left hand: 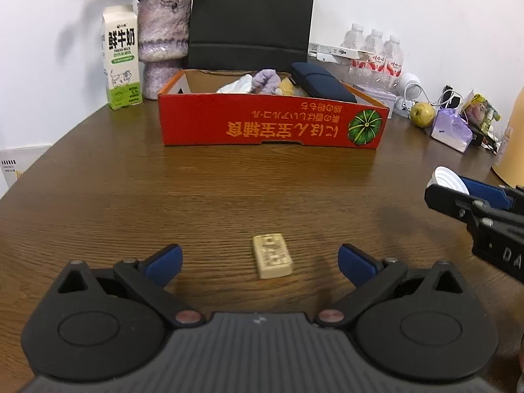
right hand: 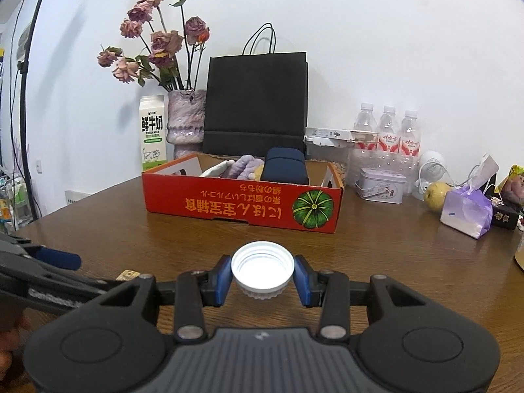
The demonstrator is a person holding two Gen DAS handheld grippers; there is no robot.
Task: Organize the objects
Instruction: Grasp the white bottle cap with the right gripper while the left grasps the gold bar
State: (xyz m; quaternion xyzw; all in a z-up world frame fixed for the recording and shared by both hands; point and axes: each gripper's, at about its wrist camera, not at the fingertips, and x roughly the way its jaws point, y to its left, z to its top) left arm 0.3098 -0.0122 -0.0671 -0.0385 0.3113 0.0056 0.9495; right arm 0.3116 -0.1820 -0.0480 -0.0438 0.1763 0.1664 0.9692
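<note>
Left wrist view
Landmark: a red cardboard box [left hand: 271, 122] with a green pumpkin print is seen open-topped on the brown worktop [left hand: 131, 190].
Box contents: a dark blue case [left hand: 322, 82], a lilac fabric item [left hand: 267, 78] and white material are seen inside.
Left tool [left hand: 260, 260]: its blue-padded jaws are spread wide, and nothing is gripped.
Small block [left hand: 272, 255]: a pale rectangular block is seen lying flat on the worktop, well in front of the box, between the spread pads and touched by neither.
Right tool [left hand: 440, 185]: it is seen in front of the box and to its right, with a white cap [left hand: 447, 180] clamped at its tip.
Behind the box: a black paper bag [left hand: 252, 16], a vase [left hand: 163, 42] and a milk carton [left hand: 121, 57] are seen.

Right wrist view
Right tool [right hand: 262, 275]: its jaws are partly closed, and the pads are pressed on both sides of the white cap [right hand: 262, 267].
White cap: it is held open side up, above the worktop [right hand: 393, 245], in front of the red cardboard box [right hand: 242, 203].
Left tool [right hand: 59, 260]: one blue pad is seen in front of the box, to its left; its opening cannot be told here.
Right of the box: water bottles [right hand: 388, 131], a tin [right hand: 381, 185] and a yellow-green fruit [right hand: 437, 196] are seen.
</note>
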